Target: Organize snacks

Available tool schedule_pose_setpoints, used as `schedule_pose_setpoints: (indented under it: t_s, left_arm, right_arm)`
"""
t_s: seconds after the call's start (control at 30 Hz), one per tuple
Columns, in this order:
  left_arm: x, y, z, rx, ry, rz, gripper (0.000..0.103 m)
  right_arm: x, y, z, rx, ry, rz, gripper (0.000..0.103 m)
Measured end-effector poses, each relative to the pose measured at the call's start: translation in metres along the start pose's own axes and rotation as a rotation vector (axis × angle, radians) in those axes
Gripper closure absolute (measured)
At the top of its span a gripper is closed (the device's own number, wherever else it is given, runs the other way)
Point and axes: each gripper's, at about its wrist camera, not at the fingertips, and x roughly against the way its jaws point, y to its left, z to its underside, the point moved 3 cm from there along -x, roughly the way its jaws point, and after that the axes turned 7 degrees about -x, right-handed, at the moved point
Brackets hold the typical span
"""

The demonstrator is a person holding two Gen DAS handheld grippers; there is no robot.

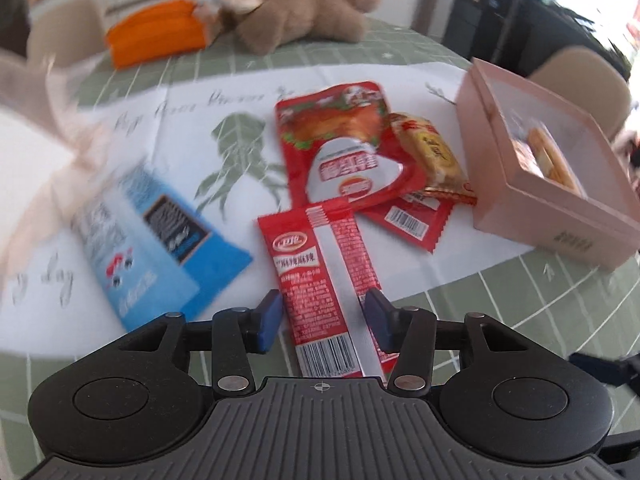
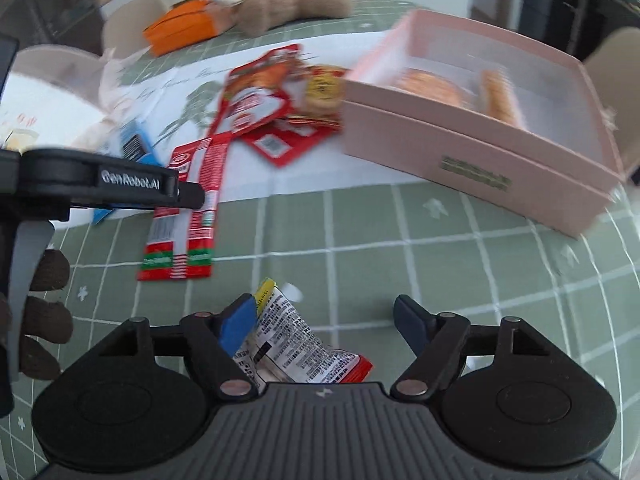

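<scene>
Red snack packets (image 1: 352, 152) lie flat beside a pink box (image 1: 532, 200).

A long packet (image 1: 324, 280) lies on the tablecloth (image 1: 520, 300), its near end between the left gripper's (image 1: 324, 320) spread fingers. Behind it a large pouch (image 1: 340, 144) overlaps a biscuit pack (image 1: 432, 152). The box (image 1: 560, 200) sits right of them, a bag (image 1: 160, 240) left, a plush toy (image 1: 304, 12) far behind. A wrapper (image 2: 296, 344) lies between the right gripper's (image 2: 326, 320) fingers.

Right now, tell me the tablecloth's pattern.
Green tablecloth with a white grid; clearest in the right wrist view.
</scene>
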Motion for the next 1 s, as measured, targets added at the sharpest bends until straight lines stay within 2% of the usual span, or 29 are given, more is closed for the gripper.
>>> schedule_pose_setpoints:
  t_s: [0.07, 0.1, 0.13, 0.2, 0.23, 0.3, 0.37, 0.5, 0.53, 0.63, 0.73, 0.8, 0.9, 1.0]
  left_arm:
    - [-0.001, 0.002, 0.001, -0.035, -0.007, -0.019, 0.038]
    - [-0.001, 0.003, 0.001, -0.039, -0.005, -0.028, 0.036]
    - [0.000, 0.006, 0.001, -0.027, 0.004, -0.033, 0.036]
    - [0.000, 0.008, -0.004, 0.031, 0.019, 0.016, 0.044]
    - [0.000, 0.007, -0.006, 0.040, 0.018, 0.040, 0.044]
    - [-0.001, -0.004, -0.009, -0.022, 0.014, 0.003, 0.043]
    - [-0.005, -0.012, -0.006, -0.089, 0.007, -0.028, 0.038]
    - [-0.004, -0.008, -0.001, -0.131, -0.008, -0.063, 0.032]
    - [-0.003, -0.005, 0.001, -0.138, -0.008, -0.080, 0.028]
    - [-0.002, 0.008, 0.005, -0.126, 0.000, -0.109, 0.023]
    - [0.001, 0.020, 0.009, -0.083, 0.007, -0.101, 0.022]
    - [0.004, 0.028, 0.013, -0.045, 0.002, -0.073, 0.023]
    - [0.009, 0.043, 0.021, 0.057, -0.041, 0.033, 0.028]
    - [0.012, 0.051, 0.026, 0.110, -0.065, 0.117, 0.029]
  right_arm:
    - [0.003, -0.003, 0.006, -0.003, -0.014, 0.013, 0.022]
    - [0.005, -0.003, 0.008, -0.003, -0.012, 0.019, 0.022]
    - [0.007, -0.003, 0.008, -0.010, -0.008, 0.016, 0.022]
    - [0.014, -0.002, 0.011, -0.023, -0.023, 0.000, 0.022]
    - [0.016, -0.002, 0.010, -0.021, -0.030, -0.008, 0.022]
    - [0.022, 0.001, 0.010, -0.014, -0.041, -0.016, 0.022]
    - [0.026, 0.005, 0.011, -0.008, -0.037, -0.027, 0.022]
    - [0.027, 0.015, 0.019, 0.036, -0.001, -0.051, 0.022]
    - [0.023, 0.018, 0.022, 0.058, 0.015, -0.048, 0.022]
    - [0.019, 0.018, 0.029, 0.093, -0.007, 0.002, 0.021]
    - [0.017, 0.003, 0.026, 0.059, -0.036, 0.084, 0.021]
    - [0.018, -0.013, 0.022, 0.005, -0.053, 0.102, 0.021]
    - [0.019, -0.034, 0.019, -0.060, -0.073, 0.113, 0.021]
    - [0.024, -0.049, 0.020, -0.114, -0.078, 0.080, 0.021]
